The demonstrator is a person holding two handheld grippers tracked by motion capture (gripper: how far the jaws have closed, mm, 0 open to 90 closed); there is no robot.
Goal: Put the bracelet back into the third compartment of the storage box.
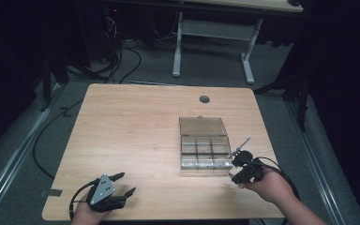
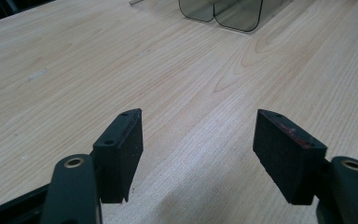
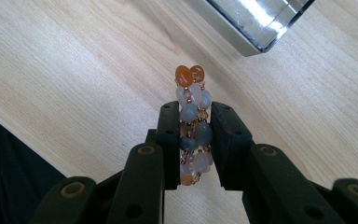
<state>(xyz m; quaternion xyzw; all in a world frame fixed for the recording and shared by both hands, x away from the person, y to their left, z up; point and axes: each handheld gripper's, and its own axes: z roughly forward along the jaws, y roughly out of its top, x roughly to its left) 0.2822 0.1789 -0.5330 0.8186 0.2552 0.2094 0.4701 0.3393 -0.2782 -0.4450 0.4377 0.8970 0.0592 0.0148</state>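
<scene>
Right now my right gripper (image 3: 192,140) pinches a beaded bracelet (image 3: 192,126), jaws pressed on both sides of it. Beads are orange at the top, then pale pink, white and grey-blue further down, with small gold spacers between. Bracelet stands upright between the pads, orange end sticking out past the jaw tips, clear of the wooden table (image 1: 131,131) below. From the high view the right gripper (image 1: 242,169) sits near the table's right front, just beside the front right corner of a clear plastic organizer box (image 1: 204,151). Box lid (image 1: 203,125) lies open, flat toward the far side; the tray shows 2 rows of small compartments. A corner of that box (image 3: 256,21) sits just past the bracelet in the right gripper view. My left gripper (image 2: 198,156) rests low at the table's left front edge (image 1: 122,183), jaws spread wide, nothing between them, well apart from the box. A round grey cable hole (image 1: 204,99) sits near the far edge.
</scene>
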